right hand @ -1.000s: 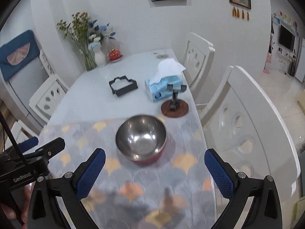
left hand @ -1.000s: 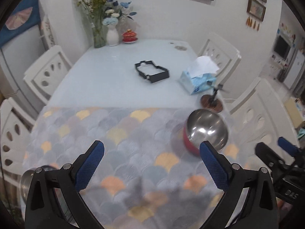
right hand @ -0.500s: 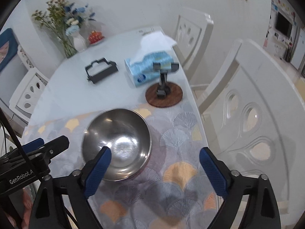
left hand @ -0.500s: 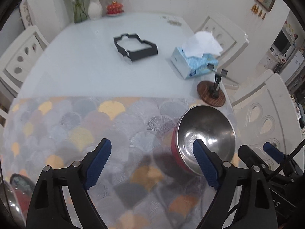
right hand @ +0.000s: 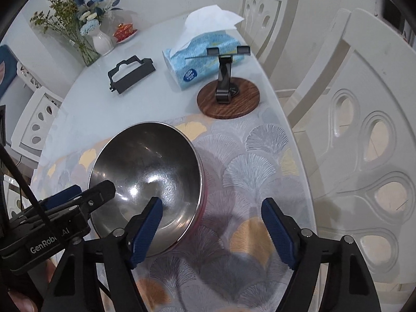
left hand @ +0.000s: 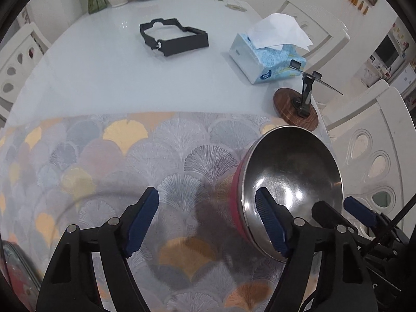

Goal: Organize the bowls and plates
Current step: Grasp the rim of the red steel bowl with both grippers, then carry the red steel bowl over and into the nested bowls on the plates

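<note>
We held both grippers over the bowl (right hand: 148,179) — steel inside, red outside — which sat on the patterned mat (right hand: 249,171) near the wooden stand (right hand: 228,101). Left gripper (left hand: 208,221) and right gripper (right hand: 212,226) were closing, each straddling the rim, pads not yet pressing it.
</note>
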`<state>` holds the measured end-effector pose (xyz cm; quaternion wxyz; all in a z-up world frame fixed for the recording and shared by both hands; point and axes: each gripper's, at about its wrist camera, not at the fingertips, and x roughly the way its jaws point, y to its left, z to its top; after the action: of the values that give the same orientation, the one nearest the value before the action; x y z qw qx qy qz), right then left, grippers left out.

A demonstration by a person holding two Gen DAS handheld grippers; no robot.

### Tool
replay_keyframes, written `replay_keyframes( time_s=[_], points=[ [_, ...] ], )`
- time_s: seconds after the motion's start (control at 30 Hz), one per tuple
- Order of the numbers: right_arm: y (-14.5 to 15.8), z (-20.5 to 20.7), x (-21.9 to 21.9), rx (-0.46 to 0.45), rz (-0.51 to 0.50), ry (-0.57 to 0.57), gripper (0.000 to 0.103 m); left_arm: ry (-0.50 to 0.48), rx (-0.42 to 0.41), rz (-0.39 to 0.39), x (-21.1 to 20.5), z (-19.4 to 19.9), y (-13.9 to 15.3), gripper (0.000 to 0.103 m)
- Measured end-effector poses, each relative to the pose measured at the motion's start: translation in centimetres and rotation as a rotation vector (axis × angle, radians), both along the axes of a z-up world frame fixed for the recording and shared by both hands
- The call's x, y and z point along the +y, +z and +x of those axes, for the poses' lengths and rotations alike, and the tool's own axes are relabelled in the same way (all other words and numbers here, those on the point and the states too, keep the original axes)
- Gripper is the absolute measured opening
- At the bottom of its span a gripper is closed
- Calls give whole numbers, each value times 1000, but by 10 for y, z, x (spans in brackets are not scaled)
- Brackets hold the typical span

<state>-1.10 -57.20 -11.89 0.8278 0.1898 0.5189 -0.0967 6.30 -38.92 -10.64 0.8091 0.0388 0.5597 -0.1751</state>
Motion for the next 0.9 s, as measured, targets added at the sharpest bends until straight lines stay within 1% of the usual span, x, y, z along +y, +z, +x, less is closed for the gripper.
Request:
replay_keyframes(
  time_s=[0.07,0.1,0.13,0.17,0.2,0.27,0.3,0.33,0.37,0.4,0.47,0.5,0.53,0.57,0.63,0.77,0.87,0.9],
  points=[
    [-3,2,1,3,7,2,74,4,9,-12,2,1,-3,71],
    [-5,2,1,5,11,4,69,3,16,-17,2,2,-5,69],
    [-7,4,2,10,16,7,64,-1,24,-25,2,3,-7,64],
    [-9,5,3,13,22,10,62,-5,33,-31,1,3,-9,61],
    [-12,7,3,16,31,11,57,-9,43,-39,1,4,-11,59],
    [-14,9,5,18,38,10,48,-12,57,-54,0,5,-15,51],
    [-16,10,5,22,41,10,39,-16,66,-64,-1,5,-17,48],
    [-18,12,5,26,47,10,34,-21,71,-72,-2,6,-18,43],
    [-20,12,6,27,52,9,32,-27,75,-80,-3,6,-20,38],
    [-21,12,6,27,53,9,28,-36,77,-87,-6,5,-20,35],
    [-21,13,8,26,55,12,23,-59,70,-95,-11,2,-20,25],
    [-21,13,9,25,56,16,19,-68,67,-97,-12,0,-20,23],
    [-20,13,12,26,54,22,18,-76,66,-102,-14,-1,-19,17],
    [-19,13,14,26,41,25,18,-82,66,-106,-15,-3,-18,14],
    [-16,11,17,28,25,29,18,-90,64,-110,-15,-8,-16,14],
    [-3,2,22,26,28,29,18,-62,63,-129,-7,-17,-5,14],
    [17,-11,32,-1,-3,44,18,-50,26,-145,2,-31,18,14],
    [28,-17,37,-14,-15,47,18,-47,15,-147,6,-36,26,14]
  ],
)
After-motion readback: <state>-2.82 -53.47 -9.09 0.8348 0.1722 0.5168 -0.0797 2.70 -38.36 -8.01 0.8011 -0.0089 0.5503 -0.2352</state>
